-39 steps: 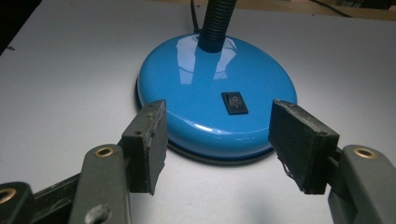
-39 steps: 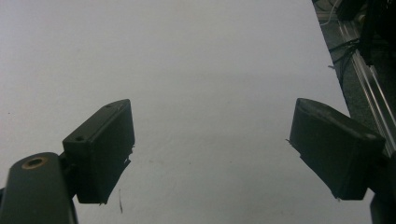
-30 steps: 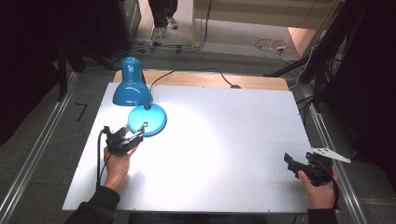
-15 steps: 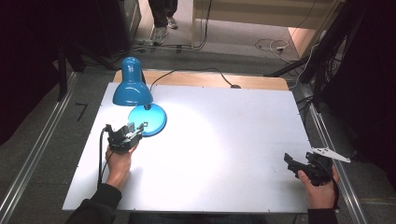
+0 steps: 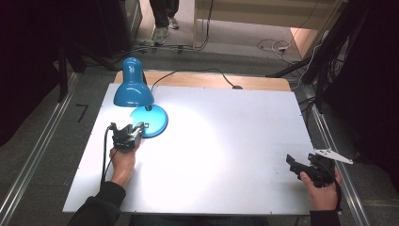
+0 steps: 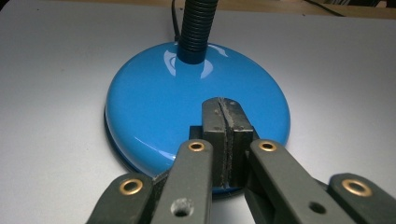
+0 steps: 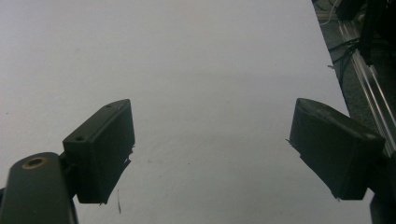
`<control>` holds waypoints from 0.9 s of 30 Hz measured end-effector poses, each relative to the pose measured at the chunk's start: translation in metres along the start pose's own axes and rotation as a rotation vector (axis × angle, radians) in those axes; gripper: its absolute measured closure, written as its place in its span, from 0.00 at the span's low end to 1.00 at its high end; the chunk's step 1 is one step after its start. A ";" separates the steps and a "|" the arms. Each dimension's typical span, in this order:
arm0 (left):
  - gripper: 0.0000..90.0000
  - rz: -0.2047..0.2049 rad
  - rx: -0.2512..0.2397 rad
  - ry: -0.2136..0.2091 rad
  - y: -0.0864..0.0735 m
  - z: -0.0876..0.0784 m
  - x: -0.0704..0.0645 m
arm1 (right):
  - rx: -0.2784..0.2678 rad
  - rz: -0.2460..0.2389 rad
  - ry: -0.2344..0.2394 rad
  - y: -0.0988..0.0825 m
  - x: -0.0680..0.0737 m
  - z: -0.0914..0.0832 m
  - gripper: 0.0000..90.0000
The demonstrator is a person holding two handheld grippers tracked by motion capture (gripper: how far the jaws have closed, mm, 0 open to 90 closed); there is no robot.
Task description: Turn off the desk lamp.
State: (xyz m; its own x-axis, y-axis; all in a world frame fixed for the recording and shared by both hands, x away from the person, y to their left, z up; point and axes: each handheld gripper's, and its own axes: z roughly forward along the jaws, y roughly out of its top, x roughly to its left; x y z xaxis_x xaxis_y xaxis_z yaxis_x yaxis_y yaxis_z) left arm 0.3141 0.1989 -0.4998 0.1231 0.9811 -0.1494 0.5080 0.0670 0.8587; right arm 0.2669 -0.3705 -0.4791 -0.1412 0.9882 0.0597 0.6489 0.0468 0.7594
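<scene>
- Jaws of the left gripper (image 6: 225, 109) are pressed flat together, pad against pad, with nothing between them; they have just been closing.
- Those joined tips hang over the near part of the blue lamp base (image 6: 154, 107); whether they touch its glossy top I cannot tell.
- From above, the left gripper (image 5: 127, 134) sits at the near-left rim of the lamp base (image 5: 155, 120), the person's left hand (image 5: 123, 157) behind it.
- A black ribbed neck (image 6: 196, 28) rises from the far side of the base, and the blue lamp shade (image 5: 133, 89) leans over the table's far-left corner, throwing a bright pool of light across the white table (image 5: 226, 141).
- Jaws of the right gripper (image 7: 210, 149) stand spread wide over bare tabletop, holding nothing.
- The right gripper (image 5: 301, 168) rests in the right hand (image 5: 322, 188) near the table's near-right edge, well apart from the lamp.
- A black cord (image 5: 197, 72) runs from the lamp across the wooden strip (image 5: 254, 82) at the far edge.
</scene>
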 end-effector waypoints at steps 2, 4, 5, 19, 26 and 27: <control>1.00 0.002 0.009 -0.002 0.001 0.002 0.000 | 0.000 0.000 -0.001 0.000 0.000 0.000 0.14; 1.00 0.002 0.005 -0.004 0.002 0.004 -0.001 | 0.001 0.001 -0.001 0.000 0.000 0.000 0.14; 1.00 0.007 0.008 -0.006 0.003 0.005 -0.002 | 0.001 0.002 -0.001 0.000 0.000 0.000 0.14; 1.00 0.012 0.023 0.010 0.003 0.017 -0.005 | 0.001 0.005 0.002 0.000 0.000 0.000 0.14; 1.00 0.024 0.022 0.017 0.003 0.018 -0.006 | 0.002 0.004 0.003 0.000 0.000 0.001 0.14; 1.00 0.024 0.022 0.017 0.003 0.018 -0.006 | 0.002 0.004 0.003 0.000 0.000 0.001 0.14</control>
State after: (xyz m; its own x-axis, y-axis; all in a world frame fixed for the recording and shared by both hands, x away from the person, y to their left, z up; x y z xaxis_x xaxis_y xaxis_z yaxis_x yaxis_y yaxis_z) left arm 0.3304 0.1903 -0.5048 0.1213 0.9853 -0.1205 0.5236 0.0396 0.8510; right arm 0.2676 -0.3707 -0.4795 -0.1406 0.9880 0.0644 0.6509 0.0433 0.7579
